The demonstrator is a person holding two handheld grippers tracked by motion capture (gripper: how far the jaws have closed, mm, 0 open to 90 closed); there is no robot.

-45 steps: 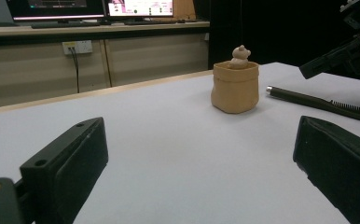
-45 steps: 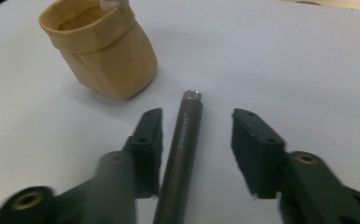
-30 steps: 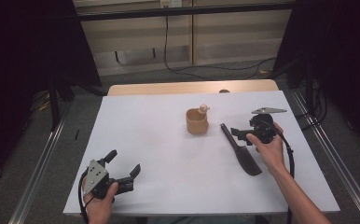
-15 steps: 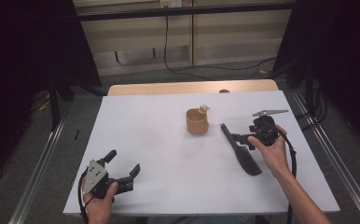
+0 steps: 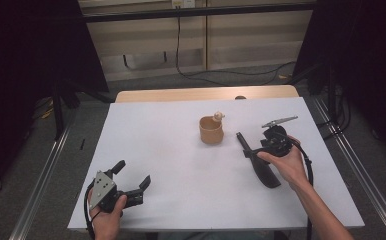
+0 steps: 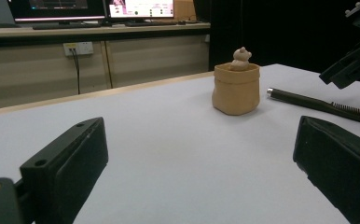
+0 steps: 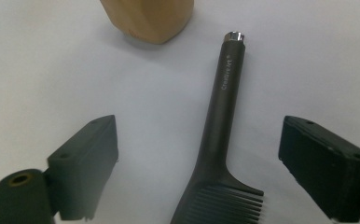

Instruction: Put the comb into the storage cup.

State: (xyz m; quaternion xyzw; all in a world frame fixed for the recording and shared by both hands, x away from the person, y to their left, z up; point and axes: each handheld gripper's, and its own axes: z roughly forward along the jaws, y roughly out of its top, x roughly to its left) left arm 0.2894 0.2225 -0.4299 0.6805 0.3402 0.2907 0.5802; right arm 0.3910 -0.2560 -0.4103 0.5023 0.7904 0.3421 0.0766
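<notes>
My right tool (image 5: 248, 145) hangs just over a long black plastic comb (image 7: 220, 140) with a slim round handle and a small silver cap at the far end. Its jaws stand wide apart and have just been easing inward a little; the comb lies flat on the white tabletop (image 5: 181, 165) between them, nearer the right-hand jaw, and neither pad touches it. Straight ahead of the tool the handle runs away from me, with the teeth fanning out at the near end, right under the tool's body. Beyond the handle's tip and a little to the left sits a small tan pouch-shaped pot (image 5: 211, 130) with a tiny pale figure perched on its rim.

I judge the comb light and stiff, with a smooth handle that could slip or swivel under a loose pinch. The teeth look thin and would flex or catch, so I would close on the handle, just ahead of where it widens into the toothed part. Because it lies so flat, the pads must come right down to the tabletop.

My left tool (image 5: 131, 182) rests low on the tabletop well off to the side, jaws wide apart, grasping nothing.
</notes>
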